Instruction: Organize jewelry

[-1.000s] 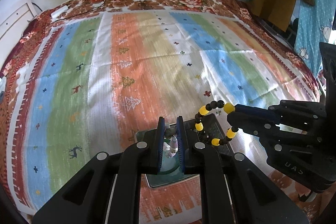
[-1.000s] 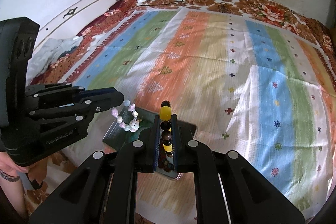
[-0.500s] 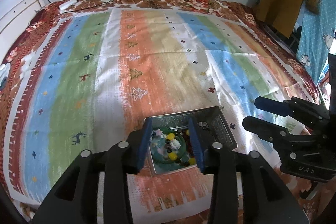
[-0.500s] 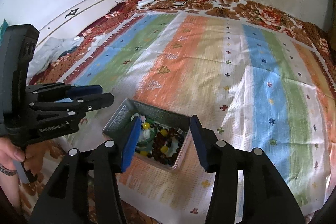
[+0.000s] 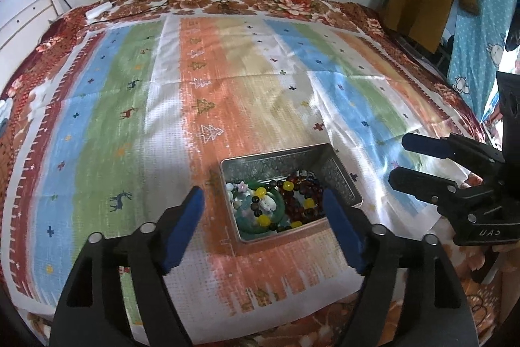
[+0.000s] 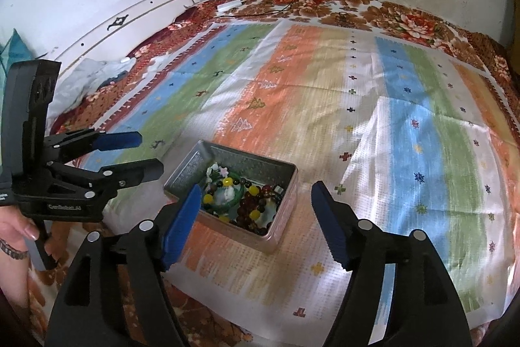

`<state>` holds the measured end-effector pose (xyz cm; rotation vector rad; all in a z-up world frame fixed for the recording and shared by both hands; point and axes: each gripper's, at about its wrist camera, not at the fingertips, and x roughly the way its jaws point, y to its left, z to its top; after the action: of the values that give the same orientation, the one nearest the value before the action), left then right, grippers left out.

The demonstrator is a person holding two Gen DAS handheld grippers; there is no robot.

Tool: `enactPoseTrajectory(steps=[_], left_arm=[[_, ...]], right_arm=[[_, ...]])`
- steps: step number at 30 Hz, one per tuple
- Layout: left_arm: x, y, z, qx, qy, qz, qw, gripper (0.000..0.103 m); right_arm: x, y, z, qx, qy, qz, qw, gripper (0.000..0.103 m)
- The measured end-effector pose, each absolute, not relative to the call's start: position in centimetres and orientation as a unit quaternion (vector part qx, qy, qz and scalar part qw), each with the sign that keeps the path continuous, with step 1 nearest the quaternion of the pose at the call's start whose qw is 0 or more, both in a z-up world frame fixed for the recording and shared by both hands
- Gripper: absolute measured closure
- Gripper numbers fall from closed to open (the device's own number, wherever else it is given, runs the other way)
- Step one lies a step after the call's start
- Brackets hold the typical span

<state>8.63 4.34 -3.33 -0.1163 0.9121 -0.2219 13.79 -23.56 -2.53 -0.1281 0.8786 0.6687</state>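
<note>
Beads (image 5: 286, 200) lie in the tin box (image 5: 250, 166) at the frame's lower middle, so we let our left gripper (image 5: 263, 233) and right gripper (image 6: 256, 220) keep opening, empty, and lift clear without bumping it.

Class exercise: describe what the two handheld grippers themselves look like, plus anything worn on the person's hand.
Both the left gripper and right gripper are black plastic frames with silver screws and two long fingers faced with ribbed blue pads. Small white lettering marks each body, too blurred to read. The hand holding the left one wears a dark beaded bracelet.
</note>
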Motion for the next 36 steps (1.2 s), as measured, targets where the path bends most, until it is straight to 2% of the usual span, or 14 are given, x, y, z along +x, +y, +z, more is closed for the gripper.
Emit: enactPoseTrajectory(steps=[6, 13, 36], left_arm=[[7.7, 4.3, -3.4, -0.058, 0.429, -0.118, 0.894, 0.013], [6.3, 3.5, -3.1, -0.034, 0.406, -0.119, 0.905, 0.008], [5.5, 3.9, -3.5, -0.029, 0.400, -0.092, 0.911, 0.006]], right_arm=[[13.0, -24.2, -2.5, -0.059, 0.410, 0.317, 0.853, 0.021], [12.0, -24.8, -2.5, -0.061, 0.404, 0.320, 0.855, 0.017], [11.3, -25.7, -2.7, -0.055, 0.396, 0.312, 0.862, 0.011]])
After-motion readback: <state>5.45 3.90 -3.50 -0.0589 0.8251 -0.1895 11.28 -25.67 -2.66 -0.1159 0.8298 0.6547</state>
